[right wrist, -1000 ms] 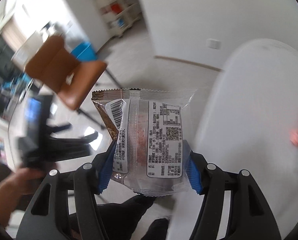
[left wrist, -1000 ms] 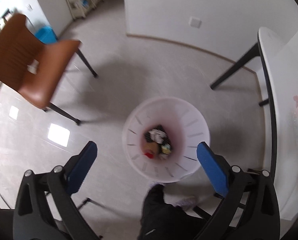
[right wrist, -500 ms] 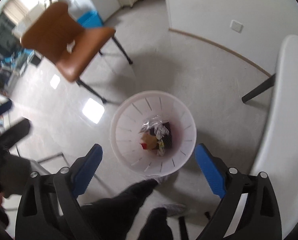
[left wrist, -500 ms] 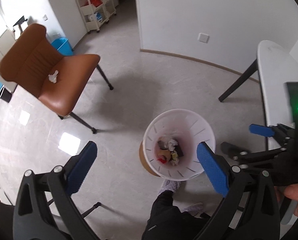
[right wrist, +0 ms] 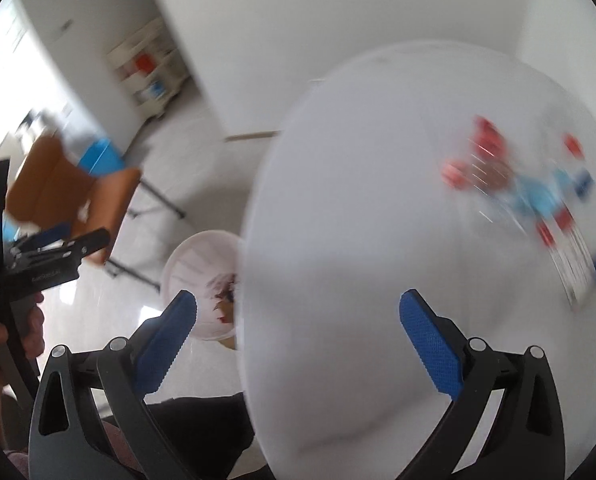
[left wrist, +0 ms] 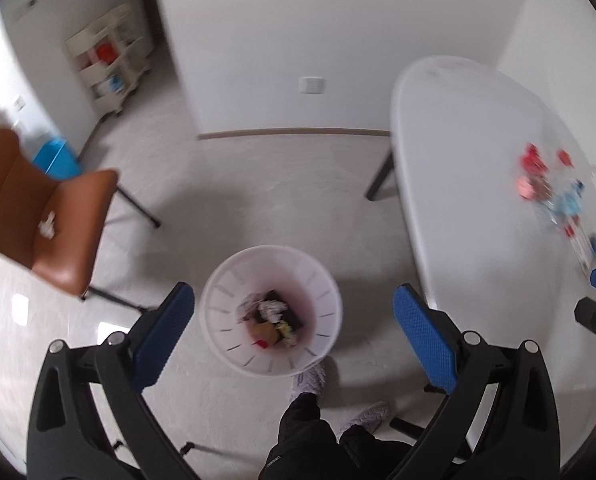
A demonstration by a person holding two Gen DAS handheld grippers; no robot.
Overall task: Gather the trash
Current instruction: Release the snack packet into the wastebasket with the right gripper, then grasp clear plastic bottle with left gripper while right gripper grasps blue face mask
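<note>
On the floor stands a white slotted bin with crumpled wrappers and paper inside. Above it hangs my left gripper, open and empty. My right gripper is over the near edge of the white oval table; its jaws are opening and nothing is between them. Blurred red and blue wrappers lie on the table's far right, and they also show in the left wrist view as wrappers. From the right wrist, the bin peeks out left of the table edge.
A brown chair with a white tissue on its seat stands left of the bin. A cream shelf cart and a blue box are farther back. The person's legs and slippers are just beside the bin.
The right gripper let go of the packaged snack, opened wide, passed over the bin and swung right over the table. The left gripper rose and turned, bringing the table into view.
</note>
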